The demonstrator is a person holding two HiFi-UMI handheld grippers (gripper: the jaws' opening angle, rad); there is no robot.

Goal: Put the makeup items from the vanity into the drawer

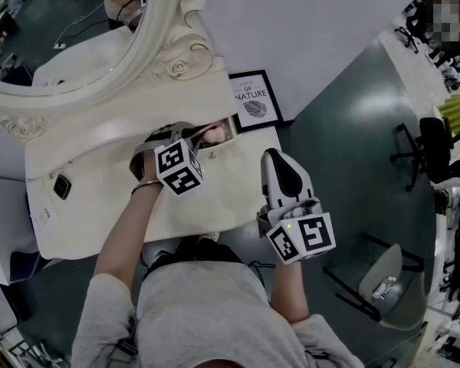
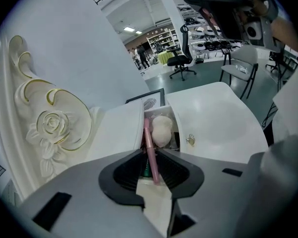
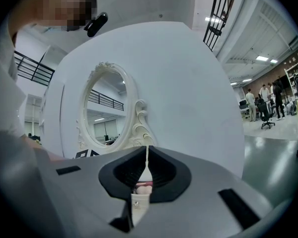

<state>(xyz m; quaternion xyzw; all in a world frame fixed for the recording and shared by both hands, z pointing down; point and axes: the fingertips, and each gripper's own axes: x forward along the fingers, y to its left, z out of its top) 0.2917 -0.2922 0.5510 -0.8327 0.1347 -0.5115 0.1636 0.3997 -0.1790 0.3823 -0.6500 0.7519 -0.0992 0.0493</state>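
The white vanity (image 1: 107, 205) has an open drawer (image 1: 228, 129) at its back right. In the left gripper view a beige makeup sponge (image 2: 162, 130) lies in the drawer (image 2: 156, 112). A pink tube (image 2: 149, 143) runs from the drawer back between the jaws, with a dark green item (image 2: 144, 170) under it. My left gripper (image 2: 151, 155) points steeply down over the drawer. Its jaws stand apart around the tube, and the pads do not press it. In the head view its tips (image 1: 193, 138) sit beside the sponge (image 1: 212, 135). My right gripper (image 1: 273, 156) hangs level off the vanity's right edge, shut (image 3: 147, 155) and empty.
An ornate oval mirror (image 1: 77, 44) rises at the vanity's back left. A framed print (image 1: 254, 100) leans on the wall behind the drawer. A small black item (image 1: 62, 186) lies on the left of the top. Office chairs (image 1: 433, 148) and a grey chair (image 1: 383, 282) stand at the right.
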